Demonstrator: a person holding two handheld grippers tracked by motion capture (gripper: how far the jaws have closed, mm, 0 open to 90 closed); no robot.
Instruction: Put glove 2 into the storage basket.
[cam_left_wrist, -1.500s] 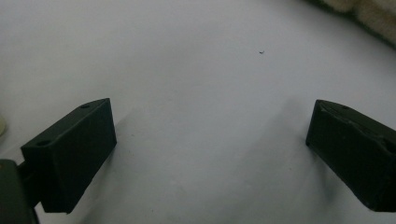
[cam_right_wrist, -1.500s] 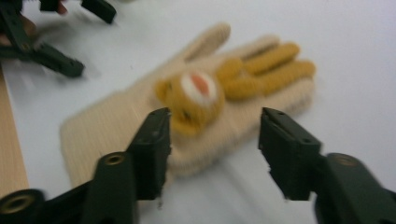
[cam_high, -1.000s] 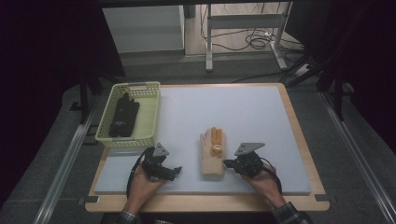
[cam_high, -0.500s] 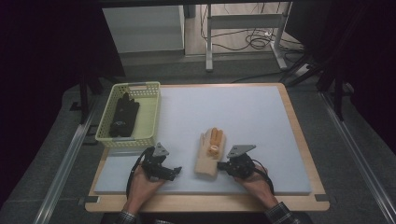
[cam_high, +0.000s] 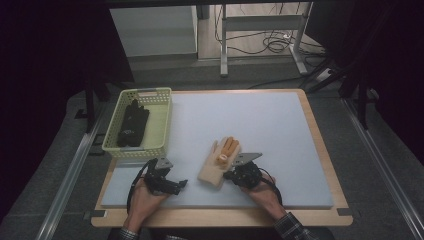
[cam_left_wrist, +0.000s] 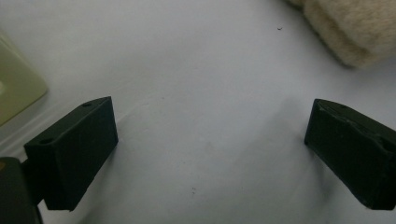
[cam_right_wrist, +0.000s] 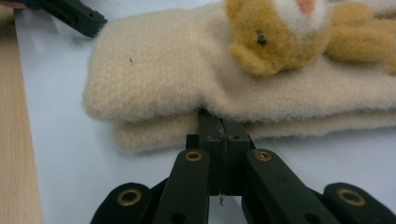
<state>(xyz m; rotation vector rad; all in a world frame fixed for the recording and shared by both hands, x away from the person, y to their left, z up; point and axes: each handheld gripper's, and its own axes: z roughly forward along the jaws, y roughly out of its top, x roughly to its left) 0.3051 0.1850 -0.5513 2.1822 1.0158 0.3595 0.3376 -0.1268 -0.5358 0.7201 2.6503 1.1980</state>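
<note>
A cream fleece glove (cam_high: 214, 169) with an orange plush bear (cam_high: 227, 149) on its back lies on the pale mat near the front edge. In the right gripper view the glove (cam_right_wrist: 177, 70) shows as two stacked cream layers under the bear (cam_right_wrist: 275, 37). My right gripper (cam_right_wrist: 219, 126) is shut, its tips pushed against the seam between those layers; from above the right gripper (cam_high: 231, 174) sits at the glove's right side. My left gripper (cam_high: 179, 184) rests open on the mat left of the glove. Nothing lies between its jaws (cam_left_wrist: 210, 154), and the glove's cuff (cam_left_wrist: 355, 28) is beyond them.
A pale green basket (cam_high: 162, 125) at the mat's left holds black gloves (cam_high: 132, 125); its corner (cam_left_wrist: 14, 88) is close to my left gripper. The wooden table edge (cam_high: 220, 217) runs along the front. The left gripper (cam_right_wrist: 70, 14) lies beyond the glove.
My right gripper has slid left up against the glove's side, and the glove has shifted slightly left. The left gripper has stayed put.
</note>
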